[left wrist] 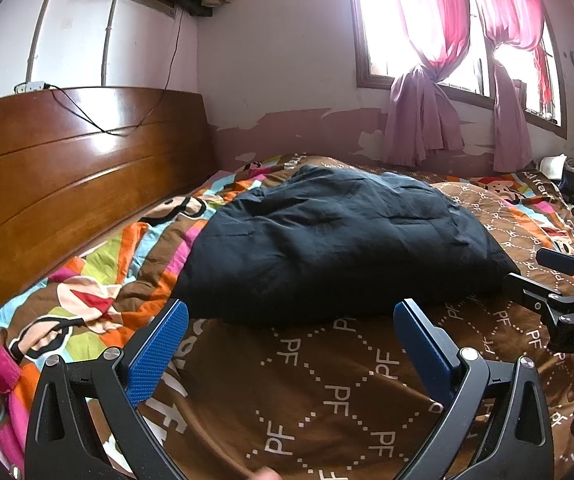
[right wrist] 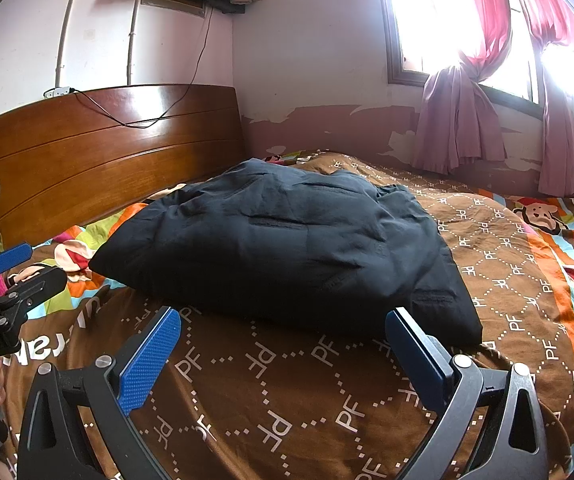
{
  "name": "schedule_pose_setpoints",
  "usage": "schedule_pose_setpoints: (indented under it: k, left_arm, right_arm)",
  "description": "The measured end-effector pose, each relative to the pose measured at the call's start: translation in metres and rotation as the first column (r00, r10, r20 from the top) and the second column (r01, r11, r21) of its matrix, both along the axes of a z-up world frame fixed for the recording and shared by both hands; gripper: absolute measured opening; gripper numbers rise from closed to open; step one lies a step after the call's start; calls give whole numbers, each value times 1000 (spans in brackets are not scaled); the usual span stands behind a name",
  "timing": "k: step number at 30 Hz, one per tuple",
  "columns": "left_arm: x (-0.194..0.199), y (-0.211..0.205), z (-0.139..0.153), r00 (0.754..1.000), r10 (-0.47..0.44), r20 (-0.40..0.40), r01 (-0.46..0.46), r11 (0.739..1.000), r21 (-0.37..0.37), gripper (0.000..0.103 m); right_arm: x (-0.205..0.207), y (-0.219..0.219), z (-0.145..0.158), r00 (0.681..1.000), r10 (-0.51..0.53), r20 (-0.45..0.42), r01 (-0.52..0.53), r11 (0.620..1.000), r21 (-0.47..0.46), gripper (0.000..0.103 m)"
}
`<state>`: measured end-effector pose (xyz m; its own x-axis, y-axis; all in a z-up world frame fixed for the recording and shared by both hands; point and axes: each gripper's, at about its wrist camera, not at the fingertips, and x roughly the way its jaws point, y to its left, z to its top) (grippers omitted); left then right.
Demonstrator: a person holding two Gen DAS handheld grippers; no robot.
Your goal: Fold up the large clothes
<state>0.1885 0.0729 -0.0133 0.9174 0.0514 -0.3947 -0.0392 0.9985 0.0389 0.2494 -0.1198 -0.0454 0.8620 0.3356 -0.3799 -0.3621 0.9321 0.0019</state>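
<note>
the dark jacket lies in a puffy heap on the bed, already looking folded. both the left gripper and the right gripper hang just in front of it, fingers wide and empty. its long side runs left to right. next, maybe press it flat.

Wooden headboard against pale wall. Bright window, pink curtains knotted. Paint peeling along lower wall.
</note>
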Motion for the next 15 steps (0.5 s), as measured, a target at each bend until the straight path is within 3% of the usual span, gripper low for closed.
schedule_pose_setpoints:
  k: [15]
  left_arm:
    - [-1,-6,-3,999,32,-12,-31,999,25,101]
  right_arm:
    - [-1,-1,-4,1000,1,-7,-1,1000,1,103]
